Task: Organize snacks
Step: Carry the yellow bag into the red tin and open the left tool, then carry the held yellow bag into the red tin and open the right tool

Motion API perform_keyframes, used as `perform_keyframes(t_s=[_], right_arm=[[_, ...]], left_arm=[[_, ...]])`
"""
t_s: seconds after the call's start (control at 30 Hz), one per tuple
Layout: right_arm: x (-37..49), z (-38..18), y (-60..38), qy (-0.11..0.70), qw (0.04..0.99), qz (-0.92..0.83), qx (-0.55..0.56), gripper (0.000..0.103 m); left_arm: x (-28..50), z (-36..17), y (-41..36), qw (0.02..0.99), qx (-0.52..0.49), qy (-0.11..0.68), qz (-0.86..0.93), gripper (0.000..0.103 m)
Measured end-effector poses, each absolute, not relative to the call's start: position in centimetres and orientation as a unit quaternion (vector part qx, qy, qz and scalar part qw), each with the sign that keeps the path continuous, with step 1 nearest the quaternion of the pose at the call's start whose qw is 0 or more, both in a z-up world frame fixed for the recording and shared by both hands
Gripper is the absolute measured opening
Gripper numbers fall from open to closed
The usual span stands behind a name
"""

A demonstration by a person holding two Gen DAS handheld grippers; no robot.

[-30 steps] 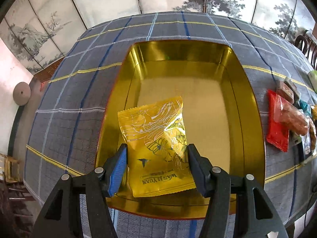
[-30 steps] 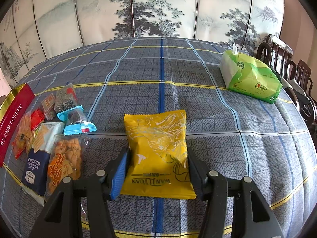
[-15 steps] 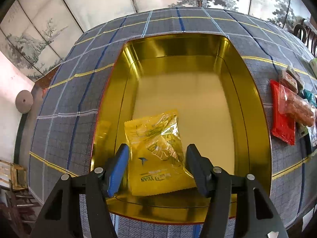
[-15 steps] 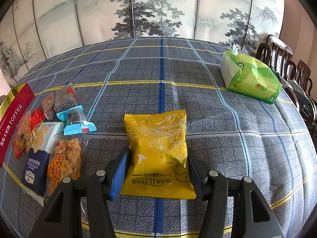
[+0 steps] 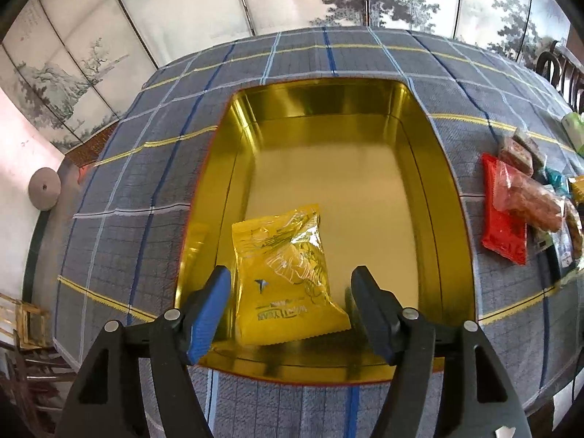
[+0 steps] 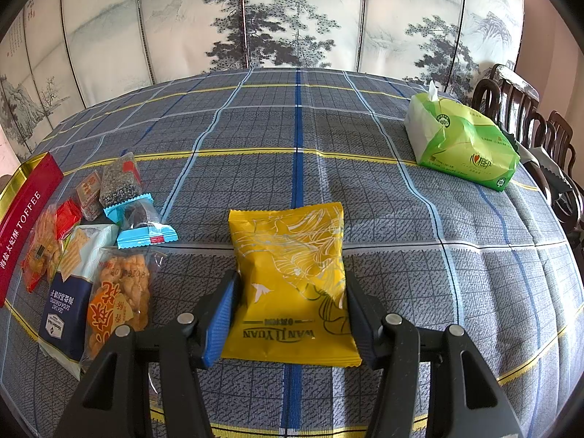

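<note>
In the left wrist view a yellow snack packet lies flat in the near left part of the gold tin. My left gripper hovers over it with its jaws opening. A gap shows on both sides, so the pads no longer touch the packet. In the right wrist view a second yellow snack packet rests on the plaid tablecloth. My right gripper is shut on it, both pads against its sides.
Several snack packets lie in a cluster left of the right gripper, beside the red tin lid. The same cluster shows right of the tin. A green tissue pack sits far right, with dark chairs behind.
The left gripper lowered the yellow packet into the tin, then its jaws spread and let it go. The right gripper and its packet have not moved.
</note>
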State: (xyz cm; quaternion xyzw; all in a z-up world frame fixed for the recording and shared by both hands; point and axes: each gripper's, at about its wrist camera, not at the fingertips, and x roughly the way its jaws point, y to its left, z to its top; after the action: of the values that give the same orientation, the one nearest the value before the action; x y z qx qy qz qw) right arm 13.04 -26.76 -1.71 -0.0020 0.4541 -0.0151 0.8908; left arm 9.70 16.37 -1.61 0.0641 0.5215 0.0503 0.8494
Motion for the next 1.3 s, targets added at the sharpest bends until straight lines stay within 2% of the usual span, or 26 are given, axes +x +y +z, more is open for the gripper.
perform_keyframes(t_s=[0.4,0.93,1.3], right_arm=[[12.9,-1.6,-26.8,0.457,0.89,-0.018,-0.005,0.056],[14.3,-0.9,-26.6,0.502,0.863,-0.049,-0.008,0.055],[13.0,2.1,-24.4,0.463,0.881,-0.097,0.017,0.055]], left_arm=[[6.1,0.2,16.2,0.865,0.036,0.496,0.073,0.075],[1.9,1.6,16.1,0.879,-0.01,0.469,0.085,0.083],[0.4,1.6,18.5,0.88,-0.05,0.454,0.128,0.086]])
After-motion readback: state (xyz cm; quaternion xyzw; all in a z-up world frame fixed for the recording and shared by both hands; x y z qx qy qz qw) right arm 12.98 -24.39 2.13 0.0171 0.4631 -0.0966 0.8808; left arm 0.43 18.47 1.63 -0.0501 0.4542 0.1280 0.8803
